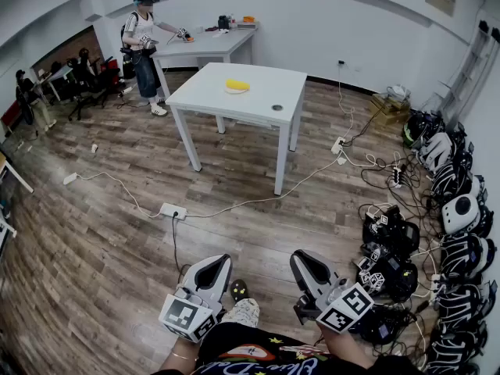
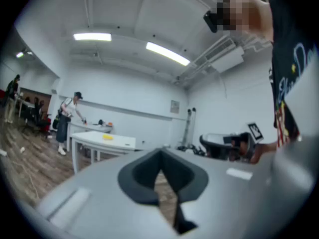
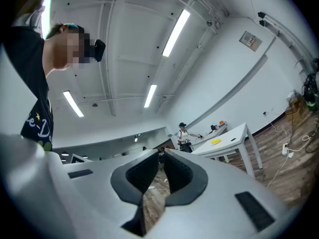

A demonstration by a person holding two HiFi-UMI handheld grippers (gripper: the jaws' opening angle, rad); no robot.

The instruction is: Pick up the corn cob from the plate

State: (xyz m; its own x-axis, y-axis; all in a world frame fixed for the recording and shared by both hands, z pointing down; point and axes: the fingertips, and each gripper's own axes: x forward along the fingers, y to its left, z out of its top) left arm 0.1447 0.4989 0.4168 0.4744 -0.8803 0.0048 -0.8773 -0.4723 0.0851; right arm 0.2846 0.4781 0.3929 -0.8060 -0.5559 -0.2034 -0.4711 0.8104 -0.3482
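A yellow corn cob lies on a white plate on the white table, far across the room from me. It shows small in the left gripper view as the corn cob and in the right gripper view as the corn cob. My left gripper and right gripper are held low in front of my body, well short of the table. Both point toward it. The left gripper has its jaws together with nothing between them. So does the right gripper.
A person works at a second white table at the back left. Cables and a power strip lie on the wooden floor before the table. Several headsets and other gear line the right wall. A small dark disc sits on the table.
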